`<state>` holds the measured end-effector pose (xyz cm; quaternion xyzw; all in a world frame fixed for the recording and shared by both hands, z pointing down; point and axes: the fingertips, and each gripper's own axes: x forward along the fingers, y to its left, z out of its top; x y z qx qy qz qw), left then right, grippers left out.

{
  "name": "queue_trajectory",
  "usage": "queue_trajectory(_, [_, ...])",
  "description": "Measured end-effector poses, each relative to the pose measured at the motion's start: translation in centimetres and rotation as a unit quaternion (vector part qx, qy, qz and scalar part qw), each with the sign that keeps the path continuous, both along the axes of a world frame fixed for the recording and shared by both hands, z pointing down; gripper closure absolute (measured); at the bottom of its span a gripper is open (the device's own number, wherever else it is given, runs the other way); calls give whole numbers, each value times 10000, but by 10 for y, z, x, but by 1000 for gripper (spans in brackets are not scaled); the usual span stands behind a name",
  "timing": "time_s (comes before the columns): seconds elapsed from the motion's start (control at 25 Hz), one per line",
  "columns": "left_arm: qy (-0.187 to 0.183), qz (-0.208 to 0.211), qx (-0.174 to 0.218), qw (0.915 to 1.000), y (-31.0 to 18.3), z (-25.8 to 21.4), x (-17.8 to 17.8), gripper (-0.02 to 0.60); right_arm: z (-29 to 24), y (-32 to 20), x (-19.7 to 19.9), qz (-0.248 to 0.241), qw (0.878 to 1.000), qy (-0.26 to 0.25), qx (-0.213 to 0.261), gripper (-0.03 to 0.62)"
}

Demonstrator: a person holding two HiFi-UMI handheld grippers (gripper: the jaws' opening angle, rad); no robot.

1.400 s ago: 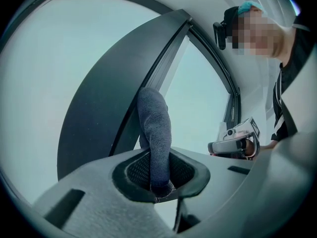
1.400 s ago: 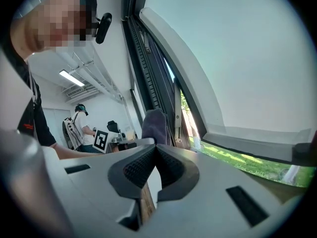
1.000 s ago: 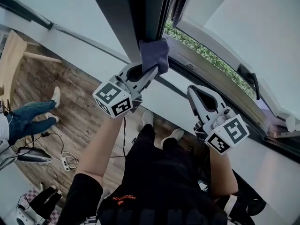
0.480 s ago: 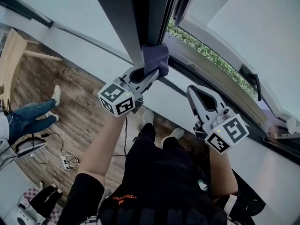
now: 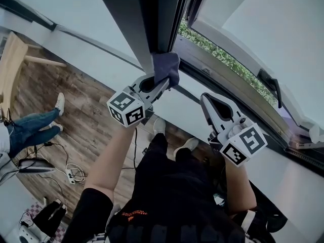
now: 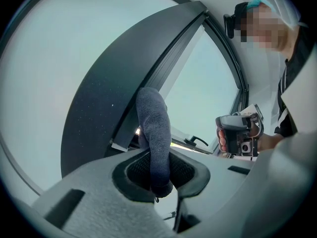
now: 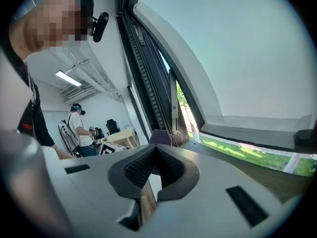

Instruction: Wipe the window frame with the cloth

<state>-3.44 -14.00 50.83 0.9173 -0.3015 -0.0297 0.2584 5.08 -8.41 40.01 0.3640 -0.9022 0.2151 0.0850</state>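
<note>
Cloth (image 5: 166, 67) is pinched in my left gripper (image 5: 161, 81), pressed on the dark window frame (image 5: 152, 24), upper centre. Risk: frame friction cld drag it out of the pinch mid-wipe. Right gripper (image 5: 207, 100), lower right, is closed w/ nothing in it.

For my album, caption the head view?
Left tool presses a cloth to the window frame; right tool hangs empty.

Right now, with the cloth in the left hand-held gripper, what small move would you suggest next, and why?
Probably slide the left hand-held gripper up along the dark window frame with the cloth pressed to it. The jaws are shut on the cloth, whose free end lies against the frame near its lower end; the right hand-held gripper hangs shut and empty aside.
</note>
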Motion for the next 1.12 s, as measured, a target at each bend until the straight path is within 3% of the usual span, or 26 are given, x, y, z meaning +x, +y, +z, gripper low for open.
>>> queue_trajectory(0.32, [-9, 70, -62, 10000, 9, 4, 4, 520, 2, 2, -1, -29, 10000, -43, -9, 591])
queue_trajectory(0.68, [-44, 194, 180, 9996, 21, -23, -1, 520, -10, 1, -4, -31, 9998, -127, 119, 591])
queue_trajectory(1.12, [189, 251, 1042, 9941, 29, -121, 6, 520, -34, 4, -6, -40, 9989, -323, 324, 591])
